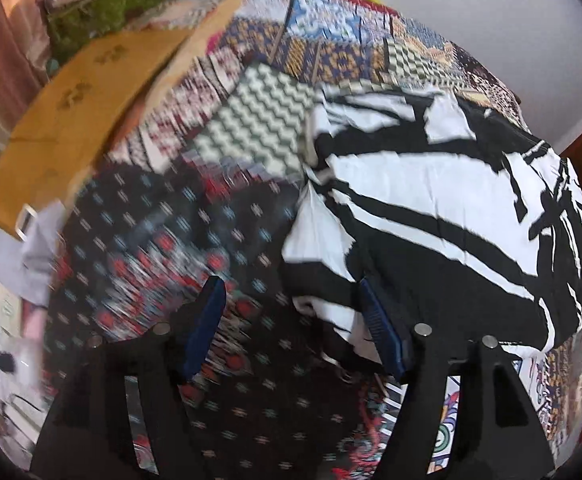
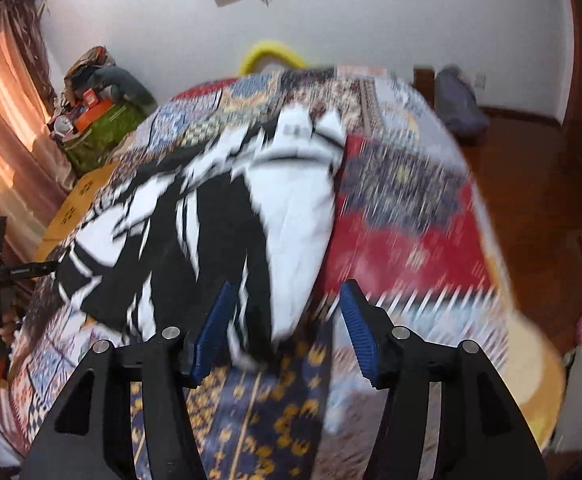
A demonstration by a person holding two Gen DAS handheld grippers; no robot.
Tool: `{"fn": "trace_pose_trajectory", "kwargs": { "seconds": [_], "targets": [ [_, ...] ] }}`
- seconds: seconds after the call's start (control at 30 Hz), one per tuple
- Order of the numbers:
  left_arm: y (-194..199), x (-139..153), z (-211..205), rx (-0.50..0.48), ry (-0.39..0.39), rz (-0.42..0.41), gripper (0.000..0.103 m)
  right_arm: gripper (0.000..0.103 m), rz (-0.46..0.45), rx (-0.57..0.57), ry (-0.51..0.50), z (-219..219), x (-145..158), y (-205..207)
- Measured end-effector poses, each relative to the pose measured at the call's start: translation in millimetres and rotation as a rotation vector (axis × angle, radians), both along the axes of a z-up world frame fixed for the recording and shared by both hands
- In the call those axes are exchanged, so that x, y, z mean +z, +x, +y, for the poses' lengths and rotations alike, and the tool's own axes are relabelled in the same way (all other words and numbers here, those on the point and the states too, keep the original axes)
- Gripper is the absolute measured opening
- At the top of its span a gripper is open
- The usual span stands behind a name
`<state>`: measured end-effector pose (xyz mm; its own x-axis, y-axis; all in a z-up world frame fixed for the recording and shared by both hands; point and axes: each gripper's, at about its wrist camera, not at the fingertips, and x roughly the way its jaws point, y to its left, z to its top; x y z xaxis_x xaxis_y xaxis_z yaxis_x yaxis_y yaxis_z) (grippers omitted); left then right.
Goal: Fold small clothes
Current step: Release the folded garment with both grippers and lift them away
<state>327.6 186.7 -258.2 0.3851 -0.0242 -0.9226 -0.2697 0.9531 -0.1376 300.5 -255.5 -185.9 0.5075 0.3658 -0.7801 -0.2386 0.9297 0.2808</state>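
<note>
On quilt (image 1: pixel 251 152): garment (image 1: pixel 431 200) (black-white)

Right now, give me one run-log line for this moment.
left gripper: open, empty | right gripper: open, empty | black-and-white patterned garment: lying released on colourful patchwork bedspread | frames blurred

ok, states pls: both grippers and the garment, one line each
left gripper: open, fingers apart, nothing pinched; the garment's edge lies by one finger
right gripper: open, fingers apart, garment end lying between them, not gripped
black-and-white garment: lying loose and rumpled on the patterned bedspread, not neatly folded
</note>
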Motion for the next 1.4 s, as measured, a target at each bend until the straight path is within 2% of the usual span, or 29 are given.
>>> {"fn": "trace_pose_trajectory", "kwargs": {
  "seconds": [0.03, 0.07, 0.1, 0.13, 0.17, 0.2, 0.27, 0.33, 0.47, 0.57, 0.7, 0.8, 0.87, 0.93, 1.0, 1.1, 1.23, 1.27, 1.3, 1.4],
  "targets": [
    [-0.9, -4.2, -1.4, 0.008, -0.022, 0.002, 0.065, 0.053, 0.026, -0.006, 0.006, 1.8, -9.8, -0.5],
    [-1.2, -6.1, -1.9, 0.011, -0.040, 0.002, 0.049, 0.053, 0.047, -0.015, 0.013, 3.0, -16.8, -2.5],
    [-1.4, -10.0, -3.1, 0.003, -0.102, -0.001, 0.038, 0.053, 0.069, -0.019, 0.024, 4.3, -23.1, -3.6],
    [-1.8, -10.9, -2.9, -0.001, -0.137, -0.003, 0.020, 0.052, 0.111, -0.010, 0.049, 5.8, -32.1, -0.8],
    [-2.8, -9.5, -4.1, 0.001, -0.174, -0.017, 0.010, 0.045, 0.140, -0.005, 0.068, 7.2, -36.8, 1.2],
    [-2.7, -6.6, -5.9, 0.001, -0.172, -0.026, 0.008, 0.029, 0.160, 0.005, 0.093, 8.6, -40.3, 2.7],
    [-5.5, -0.4, -10.0, -0.004, -0.137, -0.047, 0.006, 0.020, 0.172, 0.020, 0.120, 10.6, -41.6, 5.6],
    [-11.7, 8.8, -13.5, -0.016, -0.093, -0.071, 0.005, 0.013, 0.155, 0.035, 0.102, 13.9, -39.1, 6.1],
    [-25.1, 26.6, -10.3, -0.015, -0.054, -0.116, 0.005, 0.009, 0.101, 0.058, 0.050, 18.3, -30.9, 2.9],
    [-37.9, 31.0, -9.6, -0.013, -0.038, -0.120, 0.005, 0.008, 0.085, 0.071, 0.034, 15.0, -26.9, -4.3],
    [-51.3, 14.1, -16.4, -0.034, 0.002, -0.081, 0.005, 0.008, 0.093, 0.086, 0.011, 15.1, -33.1, -14.5],
    [-60.7, 3.1, -15.9, -0.040, 0.004, -0.057, 0.009, 0.009, 0.103, 0.087, 0.012, 9.4, -37.8, -24.9],
    [-67.9, 4.2, -14.2, -0.030, 0.047, -0.061, 0.024, 0.010, 0.101, 0.086, 0.001, 6.0, -35.6, -29.0],
    [-73.1, 8.6, -6.9, 0.018, 0.154, -0.044, 0.026, 0.014, 0.078, 0.065, -0.062, 0.3, -30.4, -34.4],
    [-76.7, 13.3, -0.7, 0.032, 0.216, -0.032, 0.026, 0.021, 0.060, 0.039, -0.133, -4.2, -24.2, -37.2],
    [-80.9, 26.2, 9.7, 0.034, 0.206, -0.048, 0.029, 0.023, 0.012, 0.022, -0.189, -9.6, -9.0, -39.4],
    [-74.7, 50.6, 4.3, 0.008, 0.195, -0.120, 0.045, 0.030, -0.050, 0.031, -0.142, -3.1, 16.8, -31.4],
    [-70.7, 55.3, 0.7, -0.006, 0.189, -0.139, 0.050, 0.036, -0.069, 0.042, -0.126, 2.6, 23.3, -27.6],
    [-65.1, 61.4, -4.2, -0.024, 0.179, -0.166, 0.052, 0.039, -0.083, 0.053, -0.116, 8.4, 27.0, -25.7],
    [-42.5, 70.7, -15.8, -0.069, 0.156, -0.201, 0.054, 0.039, -0.124, 0.109, -0.092, 37.5, 37.4, -14.5]
  ]
}}
